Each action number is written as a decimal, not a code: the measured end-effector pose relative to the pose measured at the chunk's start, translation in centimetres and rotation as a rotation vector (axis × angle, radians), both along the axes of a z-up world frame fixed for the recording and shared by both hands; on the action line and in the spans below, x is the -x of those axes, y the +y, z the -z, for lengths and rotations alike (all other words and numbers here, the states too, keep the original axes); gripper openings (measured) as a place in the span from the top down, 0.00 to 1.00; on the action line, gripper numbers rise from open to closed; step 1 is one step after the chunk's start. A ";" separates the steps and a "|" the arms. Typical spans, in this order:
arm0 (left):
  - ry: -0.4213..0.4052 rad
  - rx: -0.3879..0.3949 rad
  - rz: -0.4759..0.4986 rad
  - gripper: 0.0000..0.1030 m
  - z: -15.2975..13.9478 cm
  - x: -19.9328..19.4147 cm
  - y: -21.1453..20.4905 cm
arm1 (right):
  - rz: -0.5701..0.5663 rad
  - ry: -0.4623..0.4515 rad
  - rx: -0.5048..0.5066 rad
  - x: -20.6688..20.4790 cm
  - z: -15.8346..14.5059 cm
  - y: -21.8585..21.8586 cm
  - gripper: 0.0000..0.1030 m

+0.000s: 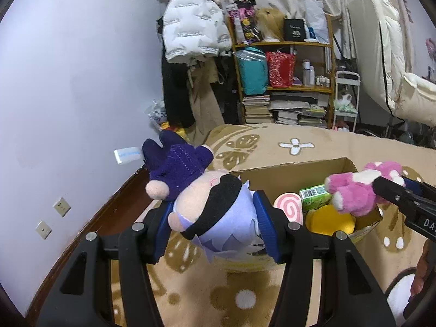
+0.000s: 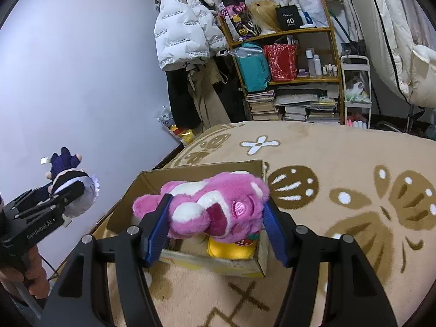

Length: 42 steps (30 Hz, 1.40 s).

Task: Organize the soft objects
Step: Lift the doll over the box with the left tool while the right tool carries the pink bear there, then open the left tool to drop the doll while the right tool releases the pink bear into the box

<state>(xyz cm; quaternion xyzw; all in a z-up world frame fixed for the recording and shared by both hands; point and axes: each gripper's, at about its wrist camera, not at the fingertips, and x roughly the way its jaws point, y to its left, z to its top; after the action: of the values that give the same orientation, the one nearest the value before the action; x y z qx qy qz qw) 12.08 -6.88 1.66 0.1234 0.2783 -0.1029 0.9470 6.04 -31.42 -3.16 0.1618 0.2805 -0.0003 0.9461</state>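
Clamping a plush doll (image 1: 209, 212) by its pale lilac head, the left gripper (image 1: 215, 226) presses a blue pad against each side of it, the doll's dark purple body and peach hands sticking out ahead of the fingertips. A white label (image 1: 126, 155) juts from the doll's far end. In the right wrist view this gripper (image 2: 58, 194) shows at the left edge, held off to the side of the box, with a hand (image 2: 32, 275) wrapped round its handle below.

The right gripper (image 2: 215, 223) is closed on a pink plush bear (image 2: 215, 207), its blue pads squeezing the fuzzy head from both flanks. The bear hangs over the open cardboard box (image 2: 147, 179), above the near end of it. From the left wrist view the bear (image 1: 354, 190) dangles at the box's right side.

The box (image 1: 286, 169) sits on a tan blanket (image 2: 340, 163) patterned with brown butterflies and white flowers. Inside it lie a yellow plush (image 1: 329, 220), a pink swirl cushion (image 1: 288, 207) and a green carton (image 1: 313, 194).

Beyond the blanket, a wooden shelf (image 2: 286, 81) carries bags, bottles and stacked books, and a white puffer jacket (image 2: 182, 24) hangs beside it against the lavender wall (image 2: 81, 81).
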 end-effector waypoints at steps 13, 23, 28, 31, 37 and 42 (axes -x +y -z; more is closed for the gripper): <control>0.070 -0.021 0.042 0.45 3.6 -4.7 -2.8 | -0.037 0.038 0.041 -4.1 2.5 0.2 0.34; 0.105 -0.043 0.046 0.42 5.6 -6.0 -3.6 | -0.056 0.067 0.050 -4.4 4.0 0.2 0.32; 0.103 -0.046 0.046 0.24 5.3 -6.2 -3.6 | -0.065 0.072 0.042 -4.0 3.7 0.3 0.31; 0.084 -0.019 0.032 0.10 4.4 -5.8 -2.9 | -0.046 0.069 0.043 -3.4 3.2 0.2 0.30; 0.067 -0.018 0.012 0.03 2.6 -4.7 -2.1 | -0.021 0.082 0.036 -1.9 2.1 -0.4 0.10; 0.017 -0.067 0.005 0.00 1.0 -2.4 -1.5 | 0.001 0.047 0.046 0.1 0.1 -0.5 0.00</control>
<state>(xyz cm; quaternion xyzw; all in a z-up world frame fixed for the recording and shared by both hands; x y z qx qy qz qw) 14.50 -8.39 0.69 0.1550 0.2894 -0.0971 0.9396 5.97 -31.92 -3.25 0.1403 0.3025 -0.0110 0.9427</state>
